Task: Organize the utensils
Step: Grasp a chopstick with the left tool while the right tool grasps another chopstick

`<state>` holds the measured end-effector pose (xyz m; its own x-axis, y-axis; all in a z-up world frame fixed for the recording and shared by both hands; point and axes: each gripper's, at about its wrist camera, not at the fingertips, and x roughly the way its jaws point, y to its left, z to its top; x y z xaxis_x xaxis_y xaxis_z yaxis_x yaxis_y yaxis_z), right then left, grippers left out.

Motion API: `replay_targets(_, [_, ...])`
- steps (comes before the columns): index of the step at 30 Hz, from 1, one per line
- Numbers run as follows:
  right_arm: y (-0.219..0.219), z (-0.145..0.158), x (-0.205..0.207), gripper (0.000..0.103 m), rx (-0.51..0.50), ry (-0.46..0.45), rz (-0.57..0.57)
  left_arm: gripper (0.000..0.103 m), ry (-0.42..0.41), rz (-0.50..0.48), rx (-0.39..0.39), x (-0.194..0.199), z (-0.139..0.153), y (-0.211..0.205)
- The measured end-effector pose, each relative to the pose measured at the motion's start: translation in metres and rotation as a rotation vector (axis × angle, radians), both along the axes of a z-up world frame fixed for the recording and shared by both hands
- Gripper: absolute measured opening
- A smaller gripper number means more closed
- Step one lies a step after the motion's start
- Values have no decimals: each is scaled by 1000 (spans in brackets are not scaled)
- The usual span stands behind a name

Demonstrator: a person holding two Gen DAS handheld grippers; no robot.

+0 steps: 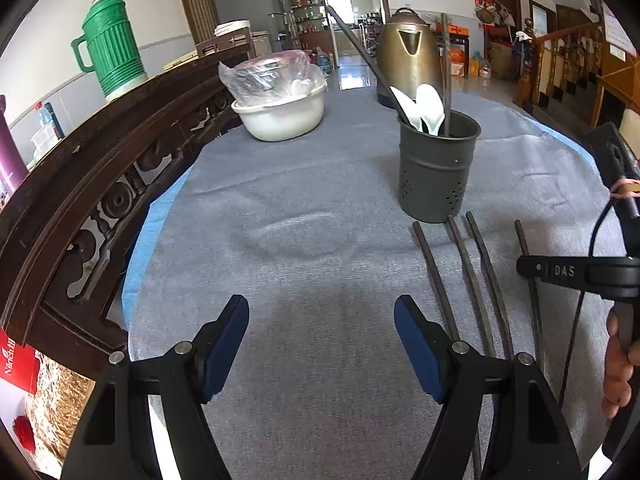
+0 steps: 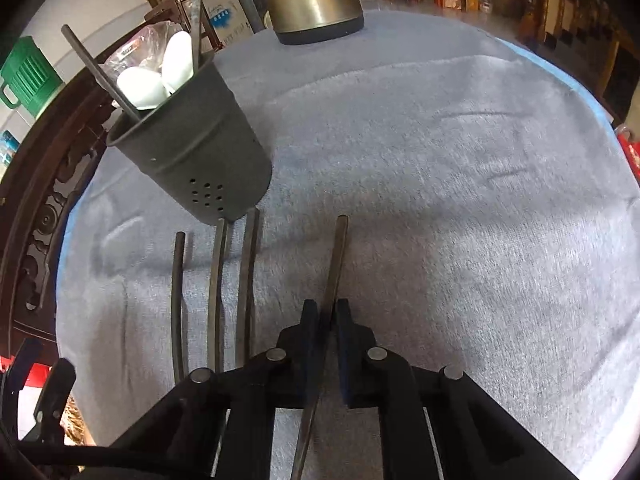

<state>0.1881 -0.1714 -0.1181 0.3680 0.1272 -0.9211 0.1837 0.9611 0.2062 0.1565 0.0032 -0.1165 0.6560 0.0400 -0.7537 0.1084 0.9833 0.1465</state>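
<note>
A dark metal utensil holder [image 1: 438, 168] stands on the grey cloth and holds two white spoons [image 1: 426, 108] and dark chopsticks. It also shows in the right wrist view [image 2: 192, 148]. Three dark chopsticks [image 2: 216, 292] lie side by side on the cloth in front of it. My right gripper [image 2: 327, 312] is shut on a fourth chopstick [image 2: 338, 252], apart to the right of the others. My left gripper [image 1: 322, 332] is open and empty above bare cloth, left of the chopsticks [image 1: 472, 276]. The right gripper's body [image 1: 576, 272] shows at the right edge.
A brass kettle [image 1: 406, 52] stands behind the holder. A white bowl [image 1: 280, 114] with a plastic bag is at the back left. A carved dark wooden rail [image 1: 100, 184] runs along the left edge, with a green thermos [image 1: 110, 46] beyond it.
</note>
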Motion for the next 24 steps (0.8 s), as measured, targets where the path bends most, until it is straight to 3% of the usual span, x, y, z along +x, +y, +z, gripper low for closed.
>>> replay_targets(8, [-10,-1,-21,11,64,-9,6,76,189,-47,-128,47,-22,-1])
replay_targets(18, [-14,-1,-30,11,106,-36,12,75,283,-61,-180,80,-38,-23])
replay_targets(24, [-20,-8,-25,10,140,-49,6,51,324,-109,-188,85,-44,-43])
